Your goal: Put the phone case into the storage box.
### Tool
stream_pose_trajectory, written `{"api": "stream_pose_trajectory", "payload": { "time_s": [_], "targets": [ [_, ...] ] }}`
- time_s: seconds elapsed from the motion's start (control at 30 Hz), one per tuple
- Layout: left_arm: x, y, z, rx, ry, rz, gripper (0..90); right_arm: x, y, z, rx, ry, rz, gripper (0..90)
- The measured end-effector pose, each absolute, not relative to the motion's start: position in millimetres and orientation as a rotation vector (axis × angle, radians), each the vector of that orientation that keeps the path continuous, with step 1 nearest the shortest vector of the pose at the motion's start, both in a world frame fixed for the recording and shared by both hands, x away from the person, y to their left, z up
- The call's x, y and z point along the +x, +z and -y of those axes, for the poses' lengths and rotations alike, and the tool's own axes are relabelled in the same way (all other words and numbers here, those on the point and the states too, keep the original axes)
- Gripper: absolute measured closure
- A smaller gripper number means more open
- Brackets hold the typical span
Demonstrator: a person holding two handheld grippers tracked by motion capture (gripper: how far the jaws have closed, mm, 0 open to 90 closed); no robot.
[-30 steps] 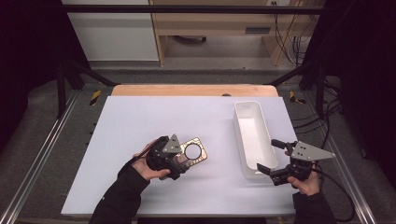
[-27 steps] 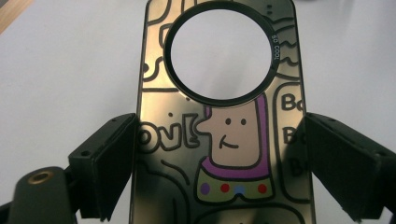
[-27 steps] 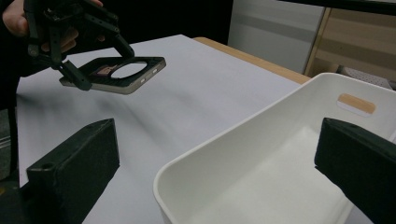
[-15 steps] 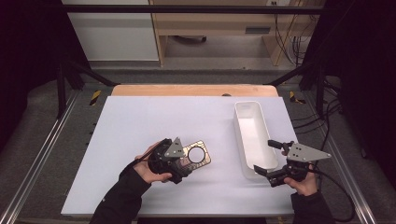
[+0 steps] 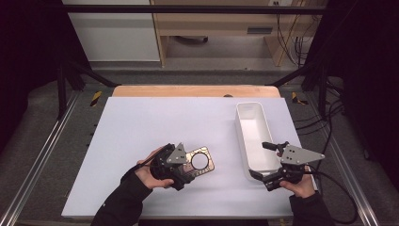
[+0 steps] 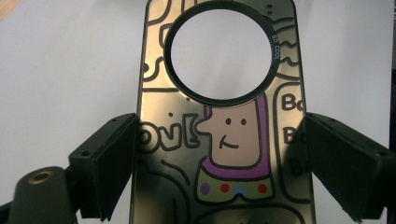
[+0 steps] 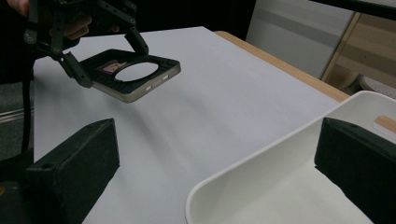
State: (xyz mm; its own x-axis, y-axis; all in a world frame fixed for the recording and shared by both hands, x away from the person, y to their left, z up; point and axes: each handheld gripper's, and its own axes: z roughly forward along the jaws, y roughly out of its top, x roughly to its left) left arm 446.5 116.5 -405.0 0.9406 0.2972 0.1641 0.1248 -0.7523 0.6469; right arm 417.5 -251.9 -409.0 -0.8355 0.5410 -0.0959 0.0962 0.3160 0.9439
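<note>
While the left gripper clamped the phone case across its width, the white bin lay well to its right, nearer the empty, wide-open right gripper.

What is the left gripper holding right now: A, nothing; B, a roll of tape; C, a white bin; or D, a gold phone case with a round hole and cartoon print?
D: the left gripper has its jaws against both long edges of the phone case, lifted off the table.
</note>
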Motion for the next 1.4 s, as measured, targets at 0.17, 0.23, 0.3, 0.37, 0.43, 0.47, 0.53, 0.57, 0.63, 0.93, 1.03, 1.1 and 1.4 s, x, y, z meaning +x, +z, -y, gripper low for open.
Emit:
{"api": "stream_pose_trajectory", "payload": {
  "time_s": [0.17, 0.23, 0.3, 0.37, 0.43, 0.47, 0.53, 0.57, 0.63, 0.93, 1.03, 1.1, 1.4],
  "targets": [
    [442.9, -404.4, -117.3, 2.415, 0.331, -0.279, 11.6, 416.8, -405.8, 243.7, 0.52, 1.522, -2.211, 0.4],
    [441.4, -404.2, -117.3, 2.415, 0.332, -0.266, 11.7, 416.2, -404.3, 239.4, 0.501, 1.516, -2.22, 0.4],
    [440.2, -404.2, -117.1, 2.412, 0.33, -0.26, 11.7, 415.8, -403.7, 235.2, 0.479, 1.516, -2.228, 0.4],
    [439.0, -404.0, -116.9, 2.41, 0.332, -0.247, 11.6, 415.4, -403.7, 231.4, 0.462, 1.515, -2.237, 0.6],
    [438.0, -403.8, -116.5, 2.408, 0.337, -0.238, 11.7, 414.9, -404.0, 227.1, 0.435, 1.505, -2.248, 0.9],
    [437.7, -403.6, -116.2, 2.409, 0.336, -0.23, 11.7, 414.7, -404.0, 225.1, 0.425, 1.5, -2.256, 0.9],
    [437.1, -403.4, -115.8, 2.407, 0.336, -0.222, 11.7, 414.4, -403.9, 221.0, 0.408, 1.494, -2.269, 1.1],
    [437.0, -403.3, -115.7, 2.406, 0.327, -0.219, 11.7, 414.2, -403.8, 219.0, 0.399, 1.494, -2.275, 1.3],
    [436.2, -402.9, -115.4, 2.406, 0.333, -0.21, 11.7, 414.2, -403.7, 214.7, 0.38, 1.493, -2.29, 1.3],
    [434.7, -399.3, -112.9, 2.407, 0.337, -0.173, 11.7, 416.1, -405.5, 199.9, 0.319, 1.466, -2.354, 1.9],
    [434.5, -399.4, -111.7, 2.405, 0.345, -0.165, 11.7, 417.2, -405.7, 195.9, 0.303, 1.466, -2.368, 2.1],
    [434.8, -400.1, -110.9, 2.41, 0.35, -0.158, 11.7, 418.1, -406.0, 193.7, 0.301, 1.461, -2.375, 2.2],
    [432.0, -400.6, -107.0, 2.407, 0.364, -0.122, 11.7, 420.8, -407.0, 183.4, 0.258, 1.445, -2.405, 2.6]
  ]
}}
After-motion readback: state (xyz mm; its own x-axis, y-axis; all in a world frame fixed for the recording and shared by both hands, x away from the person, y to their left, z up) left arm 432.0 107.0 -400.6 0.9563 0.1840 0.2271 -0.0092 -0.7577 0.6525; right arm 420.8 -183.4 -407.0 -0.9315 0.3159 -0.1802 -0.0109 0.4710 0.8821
